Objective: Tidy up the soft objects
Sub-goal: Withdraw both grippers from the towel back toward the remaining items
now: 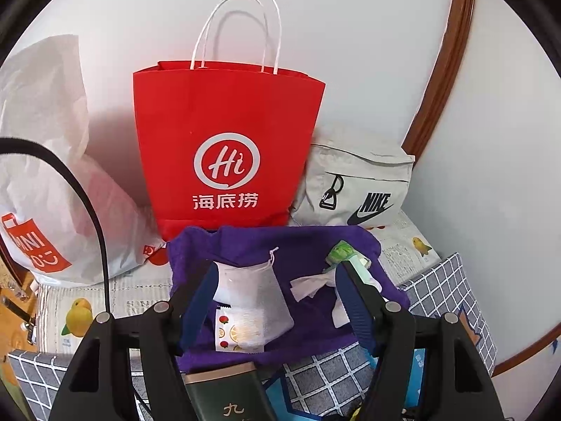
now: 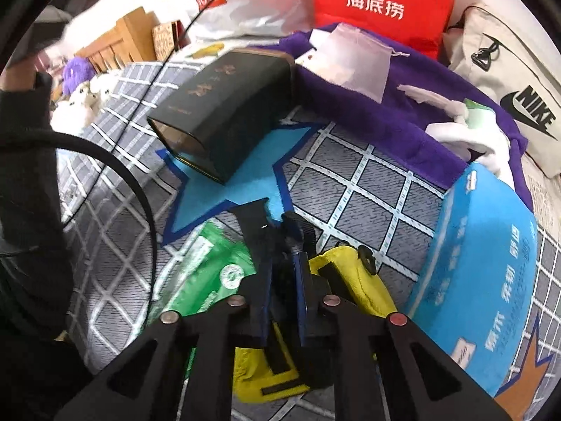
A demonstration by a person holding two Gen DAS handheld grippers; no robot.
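My right hand-held gripper point(image 2: 280, 242) is pinched narrow on a black strap of the yellow fabric pouch point(image 2: 354, 280) on the checked bed cover point(image 2: 368, 189), so lifting may swing it loose, while my left hand-held gripper point(image 1: 277, 273) hangs wide over the purple fleece cloth point(image 1: 308, 245).

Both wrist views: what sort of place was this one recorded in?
Most likely a bedroom at home, with the work done on a bed. A grey checked bedspread covers the surface, plush toys lie by a wooden frame, and a red paper bag and a Nike pouch lean against the wall.
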